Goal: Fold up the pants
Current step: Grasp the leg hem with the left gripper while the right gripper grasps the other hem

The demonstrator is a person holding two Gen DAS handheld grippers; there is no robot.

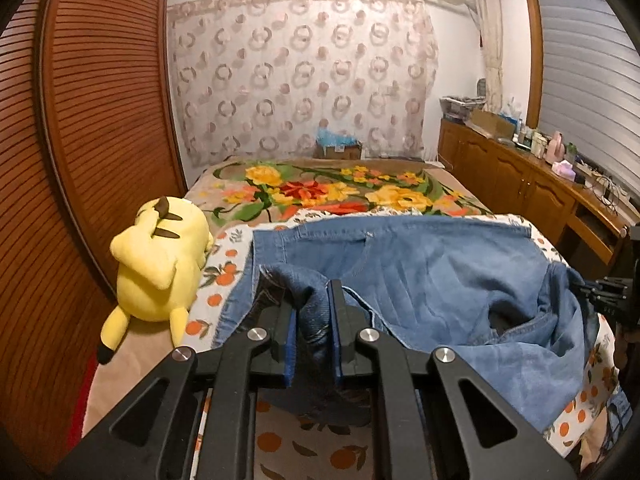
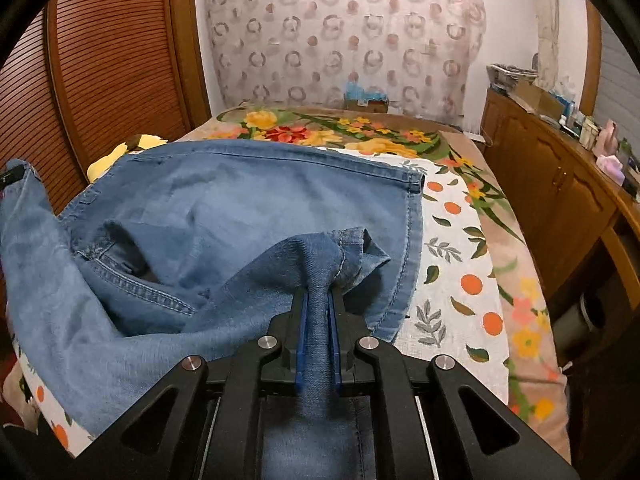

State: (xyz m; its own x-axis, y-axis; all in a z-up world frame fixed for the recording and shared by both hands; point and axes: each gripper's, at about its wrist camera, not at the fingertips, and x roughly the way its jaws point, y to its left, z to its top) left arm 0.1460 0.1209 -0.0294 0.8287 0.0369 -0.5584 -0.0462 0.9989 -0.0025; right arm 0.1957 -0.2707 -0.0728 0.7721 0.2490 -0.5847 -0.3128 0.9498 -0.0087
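Blue denim pants (image 1: 420,272) lie across the bed, folded over on themselves; they also show in the right wrist view (image 2: 240,208). My left gripper (image 1: 314,292) is shut on a bunched edge of the denim near the pants' left side and holds it lifted. My right gripper (image 2: 318,300) is shut on another bunched hem of the denim near the pants' right side, also lifted. The right gripper's black body shows at the right edge of the left wrist view (image 1: 612,292).
A yellow plush toy (image 1: 160,264) lies on the bed left of the pants. An orange-print sheet (image 2: 460,280) and a floral blanket (image 1: 320,192) cover the bed. A slatted wooden wardrobe (image 1: 88,120) stands left, a cluttered wooden cabinet (image 1: 520,180) right.
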